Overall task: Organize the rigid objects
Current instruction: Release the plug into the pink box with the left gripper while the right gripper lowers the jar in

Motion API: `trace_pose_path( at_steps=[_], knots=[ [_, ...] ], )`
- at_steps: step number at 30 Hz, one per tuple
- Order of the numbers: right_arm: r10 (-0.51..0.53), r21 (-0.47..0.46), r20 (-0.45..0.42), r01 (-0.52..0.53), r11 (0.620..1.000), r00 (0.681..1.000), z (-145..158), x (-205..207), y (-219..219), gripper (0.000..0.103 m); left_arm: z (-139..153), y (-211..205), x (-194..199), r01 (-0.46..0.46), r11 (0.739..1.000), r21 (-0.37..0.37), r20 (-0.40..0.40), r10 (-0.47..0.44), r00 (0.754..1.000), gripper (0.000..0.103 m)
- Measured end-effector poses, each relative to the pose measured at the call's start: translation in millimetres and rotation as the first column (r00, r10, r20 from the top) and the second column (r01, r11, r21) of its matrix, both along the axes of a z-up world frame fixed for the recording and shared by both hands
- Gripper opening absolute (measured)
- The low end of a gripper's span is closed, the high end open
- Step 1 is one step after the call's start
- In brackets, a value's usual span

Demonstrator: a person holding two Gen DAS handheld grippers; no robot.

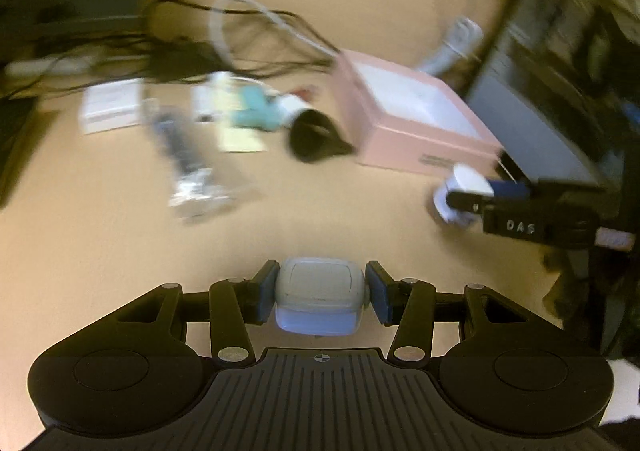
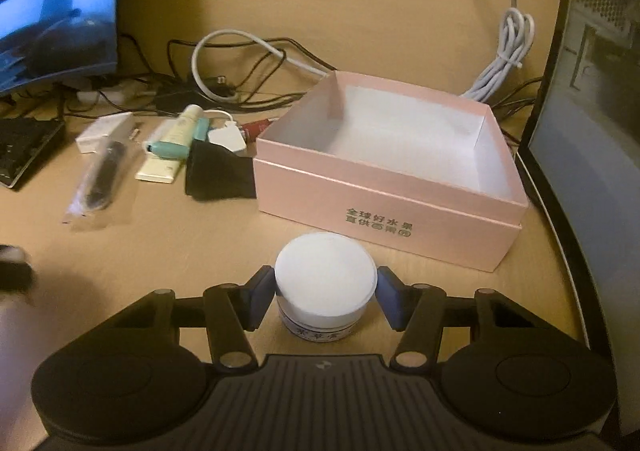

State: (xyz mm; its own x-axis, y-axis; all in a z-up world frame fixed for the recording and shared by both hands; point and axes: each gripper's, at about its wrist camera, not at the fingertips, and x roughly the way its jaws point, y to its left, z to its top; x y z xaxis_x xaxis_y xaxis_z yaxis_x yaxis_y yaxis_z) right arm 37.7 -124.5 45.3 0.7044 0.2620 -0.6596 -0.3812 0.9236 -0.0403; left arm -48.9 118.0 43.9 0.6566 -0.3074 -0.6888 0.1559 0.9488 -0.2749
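your left gripper (image 1: 321,291) clamps a grey case (image 1: 320,297); your right gripper (image 2: 326,293) pinches a white jar (image 2: 326,283) on the desk (image 2: 200,251) before the pink box (image 2: 384,207).

A pale pink box (image 2: 384,207) with a white inside is sitting on the tan wooden desk (image 2: 360,11), dark printed characters showing on its front. A white-lidded jar (image 2: 326,287) is showing between blue pads (image 2: 390,301) on black fingers, and a grey-white case (image 1: 320,291) is showing a bluish lower edge. White cable (image 2: 504,63) and black wires (image 2: 256,51) are lying behind a teal tube (image 2: 172,149) and black cloth (image 2: 216,175).
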Motion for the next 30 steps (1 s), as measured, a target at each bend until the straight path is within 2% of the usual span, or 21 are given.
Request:
trace_pose_path(
  at_steps=[2,5,10,12,14,15,17,19,22,24,28,30],
  knots=[
    [0.005,-0.017,0.031,-0.005,1.0,1.0,12,-16,-7,0.055,7,-15,9,0.056,0.998,-0.003,0.01,-0.056,0.998,0.052],
    [0.004,-0.041,0.089,0.0,0.999,0.996,32,-42,-26,0.055,32,-37,36,0.125,0.992,0.004,0.071,-0.125,0.99,0.052],
    [-0.072,-0.035,0.112,0.076,0.996,0.991,50,-68,-63,0.055,89,-83,109,0.195,0.979,0.049,0.236,-0.202,0.951,0.052],
    [-0.112,-0.032,0.127,0.117,0.993,0.986,54,-74,-74,0.055,105,-99,148,0.191,0.982,0.015,0.275,-0.188,0.943,0.052],
    [-0.141,-0.028,0.132,0.146,0.989,0.981,55,-80,-81,0.055,104,-107,195,0.145,0.985,-0.099,0.237,-0.118,0.964,0.052],
    [-0.156,-0.026,0.129,0.161,0.987,0.979,54,-83,-83,0.055,99,-114,212,0.118,0.987,-0.109,0.199,-0.095,0.975,0.051],
    [-0.179,-0.031,0.115,0.184,0.982,0.977,50,-87,-87,0.055,87,-129,232,0.078,0.996,-0.045,0.183,-0.069,0.981,0.05],
    [-0.185,-0.046,0.106,0.19,0.981,0.977,46,-93,-88,0.055,81,-132,231,0.061,0.998,-0.028,0.233,-0.053,0.971,0.05],
    [-0.175,-0.071,0.109,0.183,0.98,0.979,41,-98,-87,0.055,80,-107,215,0.021,0.988,-0.15,0.257,0.018,0.966,0.05],
    [-0.167,-0.073,0.11,0.176,0.982,0.98,41,-95,-86,0.055,79,-86,199,-0.026,0.983,-0.18,0.267,0.075,0.961,0.05],
    [-0.121,-0.061,0.137,0.13,0.99,0.983,53,-72,-78,0.055,63,-39,150,-0.099,0.983,-0.152,0.227,0.132,0.965,0.05],
    [-0.097,-0.032,0.145,0.103,0.994,0.985,65,-46,-71,0.055,52,-17,120,-0.129,0.981,-0.143,0.186,0.155,0.97,0.05]
  ],
)
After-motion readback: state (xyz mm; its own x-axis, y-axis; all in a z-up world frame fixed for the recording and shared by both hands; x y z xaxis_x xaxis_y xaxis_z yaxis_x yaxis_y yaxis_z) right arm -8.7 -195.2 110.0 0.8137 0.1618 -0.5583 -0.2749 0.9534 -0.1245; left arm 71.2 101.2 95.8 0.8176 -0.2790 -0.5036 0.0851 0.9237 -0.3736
